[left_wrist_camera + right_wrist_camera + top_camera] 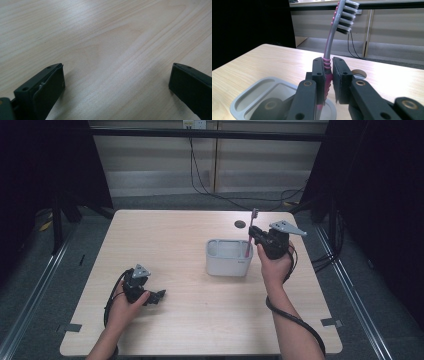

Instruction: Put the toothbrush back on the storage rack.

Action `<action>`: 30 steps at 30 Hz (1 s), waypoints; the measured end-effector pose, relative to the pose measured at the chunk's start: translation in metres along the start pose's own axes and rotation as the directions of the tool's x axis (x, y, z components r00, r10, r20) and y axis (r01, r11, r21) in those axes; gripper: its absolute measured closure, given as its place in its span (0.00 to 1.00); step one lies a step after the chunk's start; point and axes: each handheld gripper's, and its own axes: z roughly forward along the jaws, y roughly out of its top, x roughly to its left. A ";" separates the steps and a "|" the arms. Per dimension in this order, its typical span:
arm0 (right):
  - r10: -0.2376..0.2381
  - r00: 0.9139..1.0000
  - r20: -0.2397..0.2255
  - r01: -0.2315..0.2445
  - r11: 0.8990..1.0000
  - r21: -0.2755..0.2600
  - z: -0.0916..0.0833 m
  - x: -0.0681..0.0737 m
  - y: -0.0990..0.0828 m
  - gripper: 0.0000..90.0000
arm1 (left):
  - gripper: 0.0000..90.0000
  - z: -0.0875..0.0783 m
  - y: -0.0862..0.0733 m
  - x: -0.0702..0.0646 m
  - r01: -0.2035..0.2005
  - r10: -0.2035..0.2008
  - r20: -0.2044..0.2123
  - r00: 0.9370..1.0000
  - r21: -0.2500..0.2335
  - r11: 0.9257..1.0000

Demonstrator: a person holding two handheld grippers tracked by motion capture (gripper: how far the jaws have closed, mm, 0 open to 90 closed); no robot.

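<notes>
A pink and grey toothbrush [250,231] stands upright, head up, with its lower end inside a light grey rectangular holder [228,262] at the table's middle right. My right gripper [253,236] is shut on the toothbrush's handle, just right of the holder. In the right gripper view the toothbrush [332,42] rises between the two black jaws of the right gripper [328,63], bristles facing right, above the holder [244,101]. My left gripper [159,296] rests low on the table at the front left, open, with bare wood between its jaws [116,75].
A round cable hole [240,224] lies in the light wooden table [165,235] behind the holder. Black curtains flank both sides, and cables run across the floor beyond the far edge. Tape marks sit near the front corners.
</notes>
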 end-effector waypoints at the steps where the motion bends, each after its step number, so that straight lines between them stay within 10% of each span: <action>1: -0.001 1.000 -0.002 0.001 1.000 0.001 0.000 0.000 -0.001 0.90 | 0.00 0.000 0.000 0.000 0.000 0.000 0.000 1.000 0.000 1.000; 30: -0.014 0.999 -0.040 0.015 1.000 0.026 -0.009 0.003 -0.016 0.90 | 0.00 0.000 0.000 0.000 0.000 0.000 0.000 1.000 0.000 1.000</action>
